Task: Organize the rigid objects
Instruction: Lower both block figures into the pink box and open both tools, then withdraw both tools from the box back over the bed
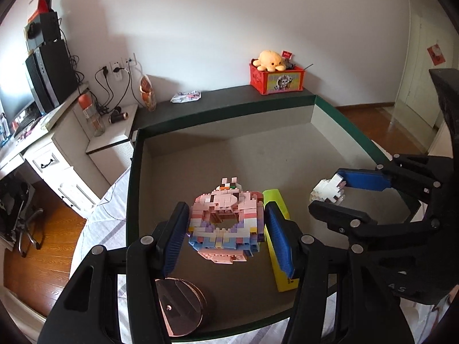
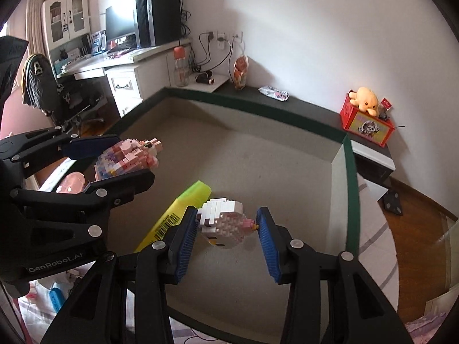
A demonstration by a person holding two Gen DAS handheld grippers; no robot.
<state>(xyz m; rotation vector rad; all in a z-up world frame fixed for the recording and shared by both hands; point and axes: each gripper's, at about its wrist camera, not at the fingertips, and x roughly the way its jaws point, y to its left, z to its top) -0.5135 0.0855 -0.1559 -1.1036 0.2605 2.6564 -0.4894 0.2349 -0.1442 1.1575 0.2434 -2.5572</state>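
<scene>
Hovering over the green-rimmed box (image 1: 134, 177), left claw (image 1: 226, 235) clamps the pink brick ring (image 1: 226, 223); right claw (image 2: 226, 230), at three o'clock, clamps the white brick figure (image 2: 223, 223), apparently for dropping inside.

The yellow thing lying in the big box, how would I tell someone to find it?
Start at the big shallow box with the dark green rim and look at its grey floor. Between the pink brick model and the small white brick model, both held in grippers, lies the yellow marker. It alone is smooth, long, bright yellow and barcoded.
</scene>
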